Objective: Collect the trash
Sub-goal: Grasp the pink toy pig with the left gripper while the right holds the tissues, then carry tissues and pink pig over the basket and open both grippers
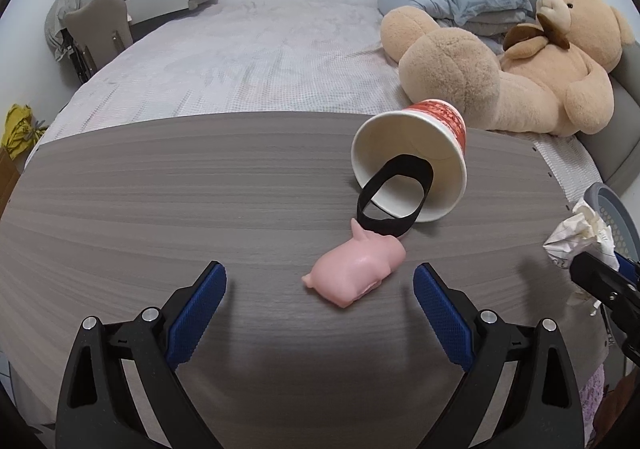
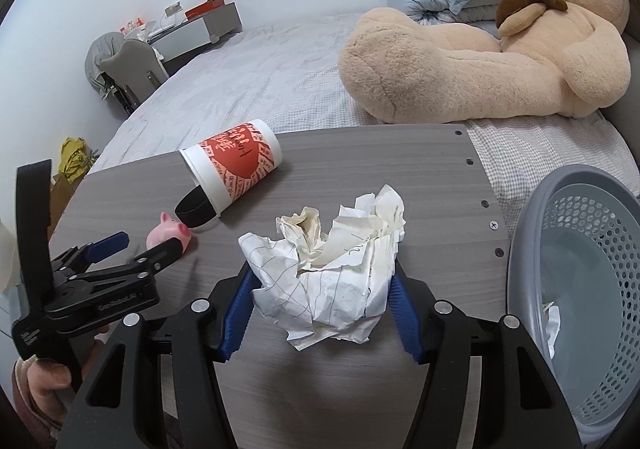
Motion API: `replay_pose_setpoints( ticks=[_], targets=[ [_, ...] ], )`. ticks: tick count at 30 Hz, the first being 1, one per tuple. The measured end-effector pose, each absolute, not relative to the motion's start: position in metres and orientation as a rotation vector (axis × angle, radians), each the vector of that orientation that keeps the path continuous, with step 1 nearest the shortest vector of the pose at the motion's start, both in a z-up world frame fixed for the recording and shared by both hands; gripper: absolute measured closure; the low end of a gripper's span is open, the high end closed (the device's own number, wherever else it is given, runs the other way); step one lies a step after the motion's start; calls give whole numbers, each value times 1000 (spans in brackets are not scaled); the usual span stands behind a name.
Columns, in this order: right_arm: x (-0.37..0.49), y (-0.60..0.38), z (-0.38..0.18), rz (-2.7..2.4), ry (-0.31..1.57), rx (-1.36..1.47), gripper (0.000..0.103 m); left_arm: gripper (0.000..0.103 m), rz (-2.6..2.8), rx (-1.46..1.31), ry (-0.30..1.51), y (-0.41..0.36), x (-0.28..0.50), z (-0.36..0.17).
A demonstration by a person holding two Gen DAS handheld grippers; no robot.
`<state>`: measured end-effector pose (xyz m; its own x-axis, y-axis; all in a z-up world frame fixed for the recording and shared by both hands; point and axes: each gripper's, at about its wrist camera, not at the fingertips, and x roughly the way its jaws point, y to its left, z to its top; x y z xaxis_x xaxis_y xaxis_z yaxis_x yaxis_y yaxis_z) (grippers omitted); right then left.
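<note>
My right gripper [image 2: 320, 285] is shut on a crumpled ball of white paper [image 2: 332, 269] and holds it above the grey wooden table [image 2: 380, 153], left of a grey perforated basket [image 2: 580, 289]. The paper [image 1: 580, 237] and right gripper also show at the right edge of the left wrist view. My left gripper [image 1: 320, 281] is open and empty, low over the table, with a pink toy pig [image 1: 356, 273] lying between its fingertips. A red-and-white paper cup [image 1: 416, 161] lies on its side beyond the pig, a black band [image 1: 396, 193] hanging from its mouth.
The table [image 1: 160, 209] stands against a bed [image 1: 260, 61] with a large teddy bear [image 1: 520, 61] and pillows. The basket [image 1: 612, 217] holds some white paper at its bottom. A chair and desk stand at the far left.
</note>
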<state>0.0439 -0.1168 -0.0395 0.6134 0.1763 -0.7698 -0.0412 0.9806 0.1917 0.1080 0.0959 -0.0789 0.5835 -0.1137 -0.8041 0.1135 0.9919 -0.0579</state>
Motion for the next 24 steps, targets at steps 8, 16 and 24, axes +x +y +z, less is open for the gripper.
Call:
replay_pose_setpoints(
  ticks=[8,16,24],
  targets=[
    [45,-124,-42,119,904,177,44,34,-144,-7,947,87,116,-85],
    [45,-123,-42,122,902,179,44,51,-156,-11,946,89,109,-82],
    [40,-121,-39,144,890,185,44,51,-138,-6,922,102,89,-67]
  ],
)
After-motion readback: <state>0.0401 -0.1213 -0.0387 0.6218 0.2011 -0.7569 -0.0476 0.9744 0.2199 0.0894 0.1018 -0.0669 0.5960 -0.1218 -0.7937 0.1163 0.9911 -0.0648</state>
